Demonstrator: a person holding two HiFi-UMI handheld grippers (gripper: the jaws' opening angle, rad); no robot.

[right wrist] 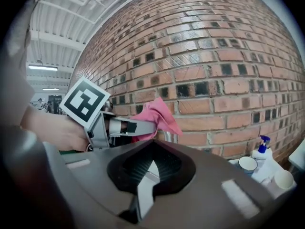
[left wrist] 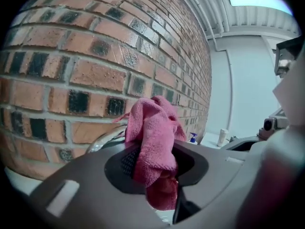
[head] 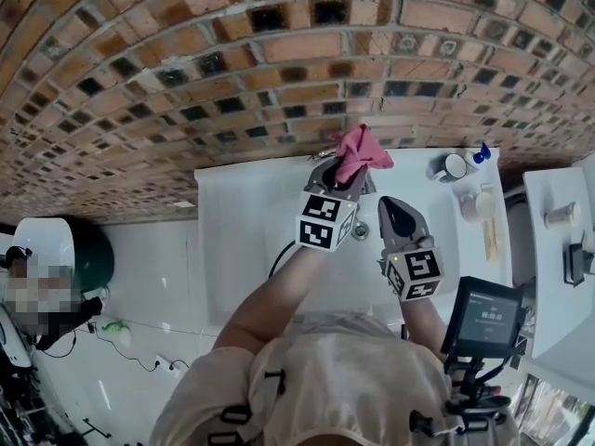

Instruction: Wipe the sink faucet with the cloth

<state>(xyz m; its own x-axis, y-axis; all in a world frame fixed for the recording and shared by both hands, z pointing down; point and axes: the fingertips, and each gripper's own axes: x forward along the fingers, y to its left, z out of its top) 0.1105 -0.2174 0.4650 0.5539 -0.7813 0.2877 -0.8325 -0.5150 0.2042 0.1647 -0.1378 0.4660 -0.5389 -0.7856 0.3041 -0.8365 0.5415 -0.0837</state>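
Observation:
A pink cloth [head: 361,151] is bunched between the jaws of my left gripper [head: 348,178], which is shut on it. It is held up at the back of the white sink [head: 242,221], right by the chrome faucet [head: 322,157] at the brick wall. In the left gripper view the cloth [left wrist: 152,137] hides most of the faucet [left wrist: 102,140]; only a chrome curve shows. My right gripper [head: 396,210] hovers over the basin just to the right, shut and with nothing in it. The right gripper view shows the cloth [right wrist: 158,114] and the faucet [right wrist: 167,136] ahead and to the left.
The brick wall [head: 279,54] stands directly behind the sink. A white cup [head: 453,166] and a blue-capped spray bottle [head: 481,153] are at the sink's back right corner. A screen device [head: 483,316] hangs at the person's right. The drain [head: 361,231] lies between the grippers.

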